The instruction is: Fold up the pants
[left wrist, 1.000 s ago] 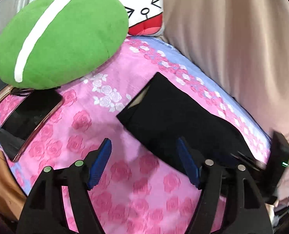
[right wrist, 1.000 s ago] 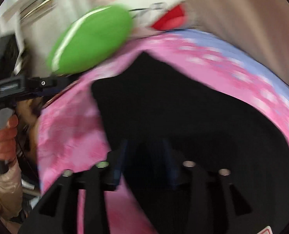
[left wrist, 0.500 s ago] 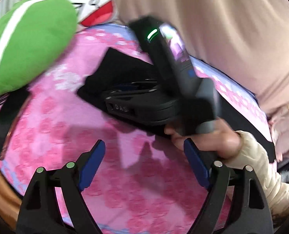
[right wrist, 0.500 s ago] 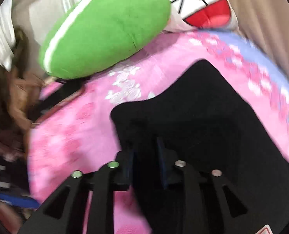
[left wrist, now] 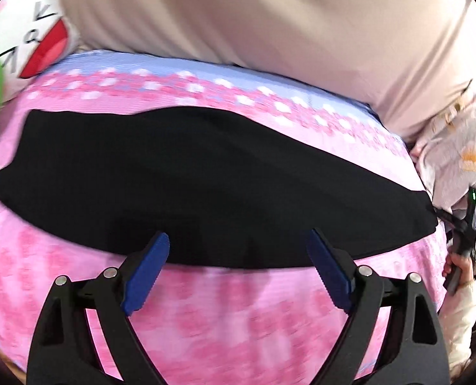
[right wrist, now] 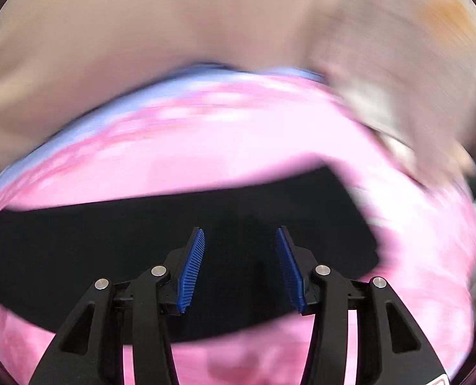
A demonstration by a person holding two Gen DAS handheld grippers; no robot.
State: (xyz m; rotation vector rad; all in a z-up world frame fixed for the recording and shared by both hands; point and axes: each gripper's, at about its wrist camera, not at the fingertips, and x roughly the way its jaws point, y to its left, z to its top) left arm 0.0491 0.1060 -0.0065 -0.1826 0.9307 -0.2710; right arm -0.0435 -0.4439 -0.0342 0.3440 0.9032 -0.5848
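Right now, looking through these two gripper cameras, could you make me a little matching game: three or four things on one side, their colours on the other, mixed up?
Things:
1. pants
2. bedsheet
3. curtain
4. gripper pads

Colours:
A. blue
B. beige
C. black
D. pink with flowers

Pairs: 1-C, 2-D, 3-B, 4-A

Plain black, unpatterned fabric is seen in the long folded pants point(left wrist: 206, 186) at the centre. A pink bedsheet with darker pink roses point(left wrist: 238, 314) is spread beneath, edged at 12 o'clock by a lilac-blue band dotted white. Plain beige is shown by the curtain cloth point(left wrist: 270, 25). A white cushion with a red mouth and black lines point(left wrist: 36, 41) lies at 10 o'clock. Ribbed blue pads line the black fingers point(left wrist: 146, 268).
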